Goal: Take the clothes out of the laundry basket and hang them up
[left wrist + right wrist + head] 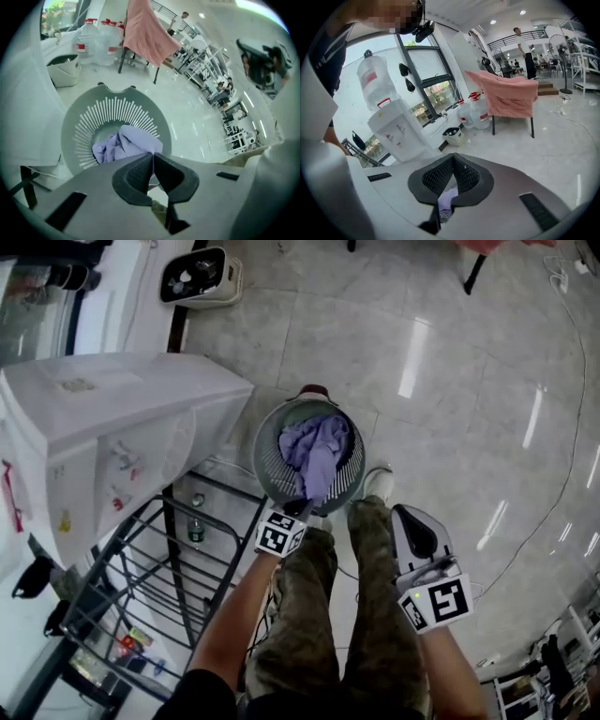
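Note:
A round grey laundry basket (265, 462) stands on the tiled floor in front of the person's feet. A lavender garment (317, 451) lies in it, and one end is drawn over the near rim toward my left gripper (302, 508). In the left gripper view the basket (77, 123) fills the middle. The garment (126, 144) reaches right up to the left gripper (152, 157), whose jaws are shut on its edge. My right gripper (405, 517) hovers to the right of the basket, above the person's knee. It is shut with nothing in it (453, 158).
A white water dispenser (112, 427) stands at the left, with a black wire drying rack (159, 568) below it. A white appliance (202, 277) sits on the floor beyond. A pink cloth (506, 96) hangs over a chair. A cable (562, 456) trails at the right.

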Motion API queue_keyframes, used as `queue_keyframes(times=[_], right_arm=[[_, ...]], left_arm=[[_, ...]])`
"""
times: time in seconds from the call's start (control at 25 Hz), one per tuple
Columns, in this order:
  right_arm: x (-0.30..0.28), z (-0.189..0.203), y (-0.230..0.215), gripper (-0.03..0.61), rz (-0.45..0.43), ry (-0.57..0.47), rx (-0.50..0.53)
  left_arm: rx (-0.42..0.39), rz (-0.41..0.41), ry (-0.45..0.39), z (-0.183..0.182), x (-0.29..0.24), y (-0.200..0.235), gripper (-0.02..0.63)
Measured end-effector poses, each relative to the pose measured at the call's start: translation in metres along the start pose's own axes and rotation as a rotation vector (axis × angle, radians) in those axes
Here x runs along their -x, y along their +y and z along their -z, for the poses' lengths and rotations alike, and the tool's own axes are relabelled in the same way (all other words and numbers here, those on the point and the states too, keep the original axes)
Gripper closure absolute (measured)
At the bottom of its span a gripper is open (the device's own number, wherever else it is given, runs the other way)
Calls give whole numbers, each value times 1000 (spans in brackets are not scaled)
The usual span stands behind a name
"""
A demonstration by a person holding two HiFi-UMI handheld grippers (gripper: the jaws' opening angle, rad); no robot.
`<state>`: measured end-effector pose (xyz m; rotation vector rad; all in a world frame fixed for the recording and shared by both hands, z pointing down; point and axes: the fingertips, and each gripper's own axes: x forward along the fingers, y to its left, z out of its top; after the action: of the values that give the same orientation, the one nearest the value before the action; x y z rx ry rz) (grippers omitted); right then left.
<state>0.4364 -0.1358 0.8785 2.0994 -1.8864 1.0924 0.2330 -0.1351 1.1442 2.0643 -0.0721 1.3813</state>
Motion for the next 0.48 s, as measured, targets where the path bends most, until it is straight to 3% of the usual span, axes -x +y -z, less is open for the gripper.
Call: queue_keyframes(times=[0.12,0.32,0.48], right_arm=[[17,-16,5,580,18,-7,4],[50,-45,16,578,24,-3,8],[78,-64,24,578,19,15,-46]], left_arm=[[3,-9,-47,-14,57,-18,603],[-179,-60,-39,-42,148,-60,603],[-188,-52,-71,-72,221,-84,603]])
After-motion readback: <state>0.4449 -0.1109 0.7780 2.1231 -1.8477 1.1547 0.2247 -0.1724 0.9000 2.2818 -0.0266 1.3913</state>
